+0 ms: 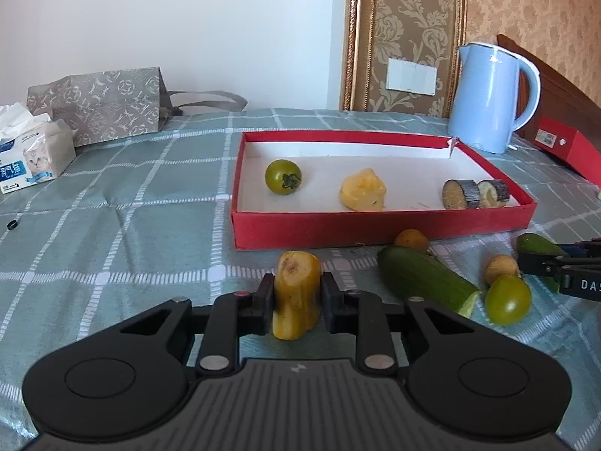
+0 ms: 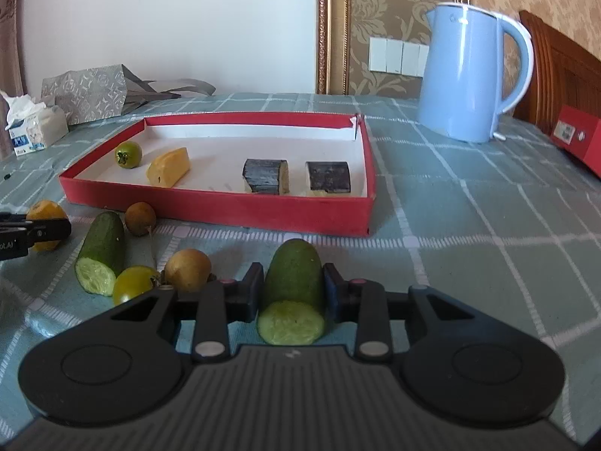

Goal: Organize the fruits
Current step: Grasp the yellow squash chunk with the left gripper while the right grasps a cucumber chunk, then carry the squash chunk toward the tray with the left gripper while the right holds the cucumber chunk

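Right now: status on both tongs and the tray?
Left tongs shut on banana piece. Right tongs shut on cucumber half. Red tray ahead, partly filled. Loose cucumber and small fruits left of right tongs.

A: Tray (image 2: 221, 208) on the table (image 2: 469, 233), kettle (image 2: 469, 75) behind its right corner. In the tray, left to right: tomato (image 2: 128, 154), pineapple chunk (image 2: 169, 167), two eggplant pieces (image 2: 266, 176).

B: In front of the tray?

A: Loose cucumber (image 2: 102, 251), with a longan (image 2: 140, 218) behind it, a second tomato (image 2: 134, 285) and a second longan (image 2: 188, 270) just right of its near end. Banana piece (image 1: 296, 295) between the left gripper (image 1: 296, 300) fingers, left of that group. Cucumber half (image 2: 293, 293) between the right gripper (image 2: 293, 297) fingers, right of it.

B: Far left?

A: Tissue box (image 1: 32, 158), bag (image 1: 101, 105) behind it. Box (image 2: 578, 139) at the right edge, beyond the kettle.
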A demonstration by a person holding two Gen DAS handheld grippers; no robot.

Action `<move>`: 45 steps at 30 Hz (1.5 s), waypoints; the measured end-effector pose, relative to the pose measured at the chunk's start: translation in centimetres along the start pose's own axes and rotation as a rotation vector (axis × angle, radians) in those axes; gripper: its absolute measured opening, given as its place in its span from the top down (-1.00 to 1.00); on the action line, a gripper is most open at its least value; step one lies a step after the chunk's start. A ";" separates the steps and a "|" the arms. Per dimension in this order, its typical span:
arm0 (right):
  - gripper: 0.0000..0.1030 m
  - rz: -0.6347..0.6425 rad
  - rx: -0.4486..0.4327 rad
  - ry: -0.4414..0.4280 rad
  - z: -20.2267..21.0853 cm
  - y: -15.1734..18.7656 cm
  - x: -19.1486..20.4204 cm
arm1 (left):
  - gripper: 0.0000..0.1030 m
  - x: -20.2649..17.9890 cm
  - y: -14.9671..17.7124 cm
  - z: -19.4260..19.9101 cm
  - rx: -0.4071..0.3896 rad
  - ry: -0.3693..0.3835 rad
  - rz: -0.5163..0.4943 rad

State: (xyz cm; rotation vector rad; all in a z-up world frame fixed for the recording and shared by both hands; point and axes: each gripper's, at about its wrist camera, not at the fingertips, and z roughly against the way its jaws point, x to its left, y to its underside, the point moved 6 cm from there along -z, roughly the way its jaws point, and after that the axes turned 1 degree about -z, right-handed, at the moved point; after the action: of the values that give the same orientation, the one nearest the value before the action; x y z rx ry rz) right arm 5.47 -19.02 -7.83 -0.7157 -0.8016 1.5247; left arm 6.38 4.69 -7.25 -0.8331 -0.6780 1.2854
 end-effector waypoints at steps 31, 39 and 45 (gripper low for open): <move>0.40 -0.056 -0.093 -0.013 0.9 -1.4 -1.5 | 0.54 -1.1 -7.5 -0.6 -0.086 -0.177 -0.073; 0.40 -0.062 -0.099 -0.017 0.8 -1.5 -1.5 | 0.54 -2.0 -9.1 -2.8 -0.089 -0.177 -0.077; 0.40 -0.061 -0.102 -0.012 0.8 -1.4 -1.5 | 0.54 -2.6 -10.3 -5.4 -0.076 -0.166 -0.079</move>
State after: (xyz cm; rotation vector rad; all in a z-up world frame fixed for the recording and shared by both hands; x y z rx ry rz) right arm 5.76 -20.47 -6.22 -0.7510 -0.9071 1.4428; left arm 15.96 0.49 -1.52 -0.7588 -0.8878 1.2731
